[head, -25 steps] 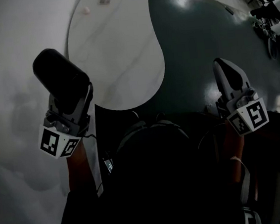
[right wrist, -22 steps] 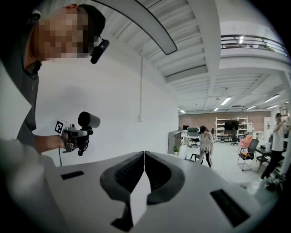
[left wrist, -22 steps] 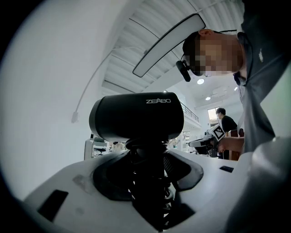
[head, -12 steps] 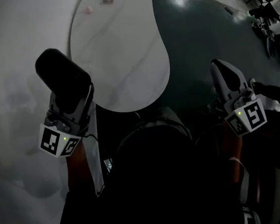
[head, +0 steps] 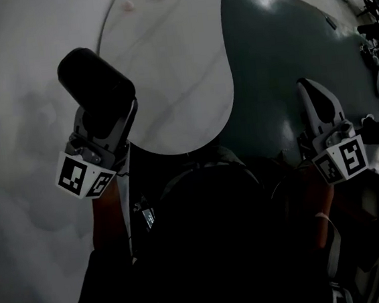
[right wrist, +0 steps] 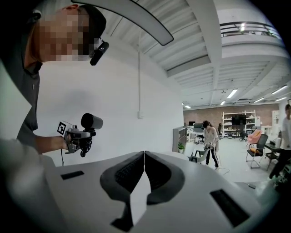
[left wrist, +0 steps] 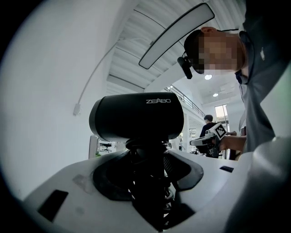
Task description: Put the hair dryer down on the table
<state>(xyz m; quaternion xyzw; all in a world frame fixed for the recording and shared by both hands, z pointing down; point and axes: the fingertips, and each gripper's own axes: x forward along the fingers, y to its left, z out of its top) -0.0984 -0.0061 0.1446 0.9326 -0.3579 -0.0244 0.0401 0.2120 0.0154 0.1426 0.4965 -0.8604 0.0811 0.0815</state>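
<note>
A black hair dryer (head: 94,80) stands upright in my left gripper (head: 109,125), whose jaws are shut on its handle. In the head view its head hangs at the left, over the near left rim of the white round table (head: 174,68). In the left gripper view the hair dryer's head (left wrist: 136,116) fills the middle, and the corded handle (left wrist: 148,182) sits between the jaws of my left gripper (left wrist: 148,157). My right gripper (head: 313,94) is shut and empty over the dark floor at the right. The right gripper (right wrist: 144,154) view shows the hair dryer (right wrist: 91,122) far off at the left.
Small items (head: 128,6) lie at the table's far edge. Dark floor (head: 280,50) lies right of the table, with furniture at the top right (head: 371,21). A person (right wrist: 211,136) walks in the distance, near shelves and chairs. My own dark-clothed body fills the bottom of the head view.
The left gripper with the hair dryer has shifted a little up and right in the head view, toward the table. The right gripper has drifted slightly down and right, still shut.
</note>
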